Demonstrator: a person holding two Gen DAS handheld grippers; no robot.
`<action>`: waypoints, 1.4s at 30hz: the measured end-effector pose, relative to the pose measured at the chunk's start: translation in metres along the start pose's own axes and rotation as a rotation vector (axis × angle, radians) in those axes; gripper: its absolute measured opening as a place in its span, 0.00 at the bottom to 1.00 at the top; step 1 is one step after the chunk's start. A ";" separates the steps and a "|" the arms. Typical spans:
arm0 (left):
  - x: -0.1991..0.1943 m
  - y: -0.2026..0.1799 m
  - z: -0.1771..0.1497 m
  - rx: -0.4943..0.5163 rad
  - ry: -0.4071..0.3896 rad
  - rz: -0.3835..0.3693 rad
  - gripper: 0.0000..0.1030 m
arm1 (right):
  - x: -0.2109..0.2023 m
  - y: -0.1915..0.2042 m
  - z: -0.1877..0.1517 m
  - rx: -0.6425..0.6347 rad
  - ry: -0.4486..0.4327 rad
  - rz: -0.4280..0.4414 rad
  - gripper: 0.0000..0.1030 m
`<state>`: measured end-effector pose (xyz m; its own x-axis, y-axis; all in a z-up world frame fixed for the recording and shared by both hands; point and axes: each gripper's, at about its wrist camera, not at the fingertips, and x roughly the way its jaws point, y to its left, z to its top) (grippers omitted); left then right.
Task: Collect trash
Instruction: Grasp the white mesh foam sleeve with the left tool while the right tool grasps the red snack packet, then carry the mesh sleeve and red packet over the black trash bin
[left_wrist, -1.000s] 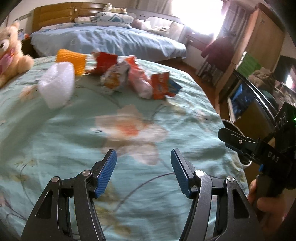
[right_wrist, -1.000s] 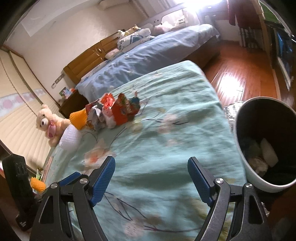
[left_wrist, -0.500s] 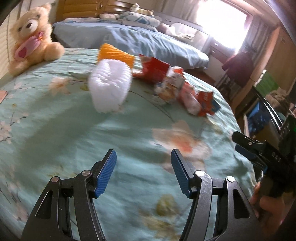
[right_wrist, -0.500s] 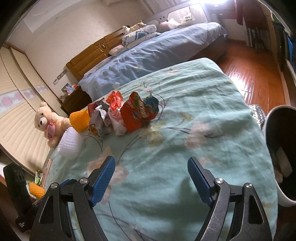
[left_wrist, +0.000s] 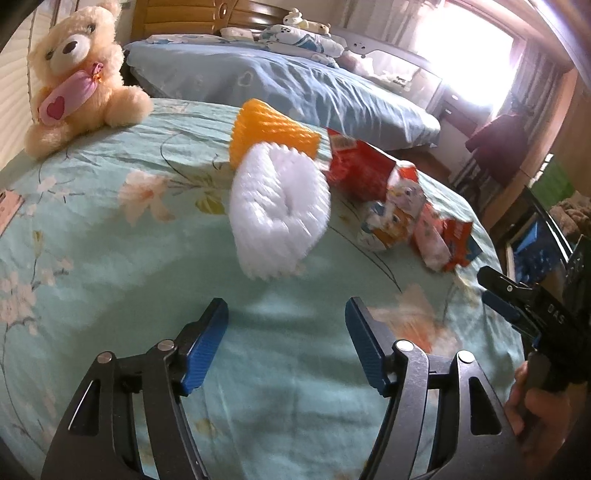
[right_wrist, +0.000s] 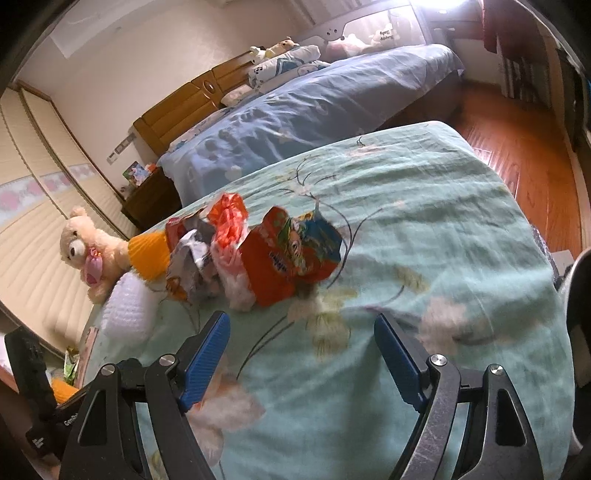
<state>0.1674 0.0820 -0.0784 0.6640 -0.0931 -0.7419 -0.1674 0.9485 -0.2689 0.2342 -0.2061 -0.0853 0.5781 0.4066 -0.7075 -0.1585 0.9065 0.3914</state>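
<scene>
Trash lies in one loose cluster toward the far side of the bed (left_wrist: 110, 280), on the teal floral sheet: white foam fruit net (left_wrist: 279, 214) nearest the left hand-held gripper (left_wrist: 286, 341), orange foam net (left_wrist: 271, 136) touching it just behind, then red snack wrappers (left_wrist: 360, 170) and crumpled packets trailing toward the right edge. Teddy bear (left_wrist: 75, 74) sits at the far-left corner, apart from the litter; judged not trash.

Left hand-held gripper: jaws opening, nothing between them, aimed down at the sheet just short of the white net. Widening reads as preparation for a bulky, soft item; the net should compress easily, so a wide entry makes sense.

Right hand-held gripper (right_wrist: 299, 356): jaws spread wide, empty, pointed at the orange-red snack bag (right_wrist: 291, 262), near but not touching.

Dark rim at the bed's right edge is probably the bin (right_wrist: 576, 295); contents not visible.

Judgement: approach phase, one target per hand; no item lifted yet.
</scene>
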 end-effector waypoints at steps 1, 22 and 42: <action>0.002 0.002 0.003 -0.004 -0.002 0.003 0.67 | 0.002 -0.001 0.002 0.001 -0.001 -0.003 0.79; 0.007 -0.012 0.013 0.047 -0.035 -0.025 0.22 | 0.017 0.001 0.013 -0.011 0.005 0.022 0.15; -0.016 -0.115 -0.040 0.214 0.039 -0.214 0.22 | -0.071 -0.043 -0.037 0.046 -0.035 -0.020 0.15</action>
<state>0.1473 -0.0372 -0.0605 0.6384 -0.3050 -0.7067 0.1332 0.9481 -0.2888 0.1711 -0.2700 -0.0739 0.6085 0.3838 -0.6946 -0.1101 0.9076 0.4051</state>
